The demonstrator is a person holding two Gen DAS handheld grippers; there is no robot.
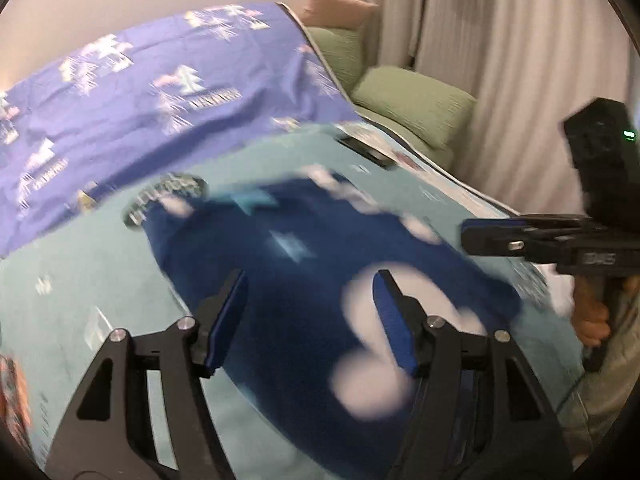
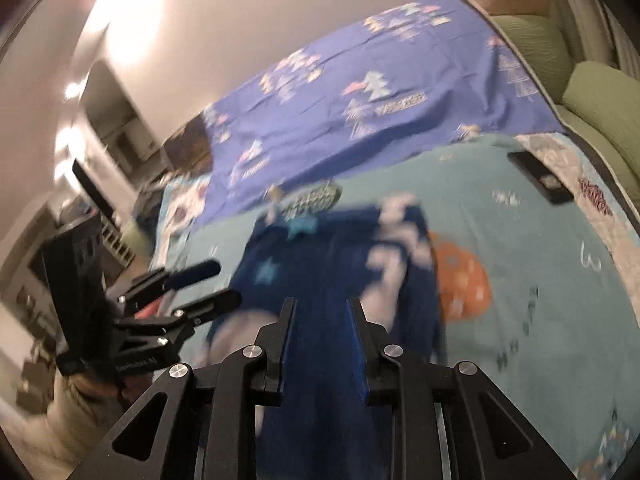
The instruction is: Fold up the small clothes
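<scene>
A small dark blue garment (image 1: 288, 280) with white and light blue prints lies spread on the teal bed cover (image 1: 80, 280); it also shows in the right wrist view (image 2: 332, 264). Both views are blurred. My left gripper (image 1: 310, 280) is open above the garment's near part, with nothing between its fingers; it also shows at the left of the right wrist view (image 2: 226, 284). My right gripper (image 2: 320, 306) is open over the garment's near edge, jaws apart, nothing held. It also shows at the right of the left wrist view (image 1: 464, 236), over the garment's right edge.
A purple patterned sheet (image 1: 140, 92) covers the far half of the bed. A black flat device (image 2: 540, 178) lies on the cover at the far right. Green cushions (image 1: 416, 100) and pale curtains (image 1: 500, 40) stand beyond the bed. An orange print (image 2: 464, 280) shows beside the garment.
</scene>
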